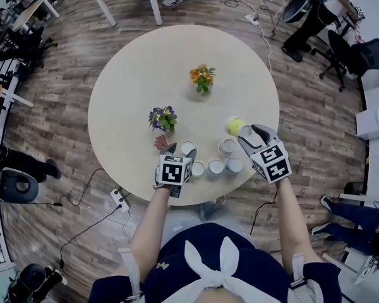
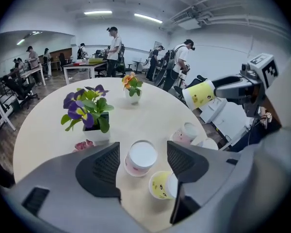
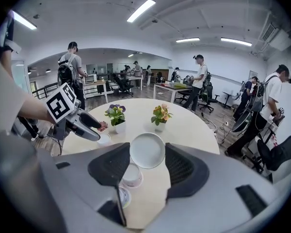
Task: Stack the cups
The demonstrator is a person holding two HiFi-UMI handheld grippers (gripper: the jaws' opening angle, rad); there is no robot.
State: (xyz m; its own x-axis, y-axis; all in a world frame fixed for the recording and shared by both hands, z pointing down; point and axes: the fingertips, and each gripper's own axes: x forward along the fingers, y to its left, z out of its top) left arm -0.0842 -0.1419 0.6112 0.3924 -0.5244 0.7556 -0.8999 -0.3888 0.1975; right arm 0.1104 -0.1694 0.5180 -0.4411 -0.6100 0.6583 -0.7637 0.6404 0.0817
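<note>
1. Left gripper (image 2: 141, 150): released, jaws spread wide and gripping nothing. A pink cup (image 2: 140, 159) stands upright on the desk (image 2: 150, 108) between the jaws, clear of both pads.
2. A low yellow cup (image 2: 160, 185) sits on the desk just beside the inner edge of that gripper's right-hand jaw.
3. Right gripper (image 3: 147, 154): clenched on the held yellow cup (image 1: 234, 126). The cup is tilted and raised clear of the desk surface. Its round white end faces the right gripper view.
4. Directly under the held cup, a second pink cup (image 3: 132, 174) stands upright on the desk.
5. In the head view, five cups stand near the desk's near edge, between the two grippers: three in a row at the edge, two just behind them.
6. A purple flower pot (image 1: 162, 118) stands near the cups. An orange flower pot (image 1: 202, 78) stands farther back, towards the desk's middle.
</note>
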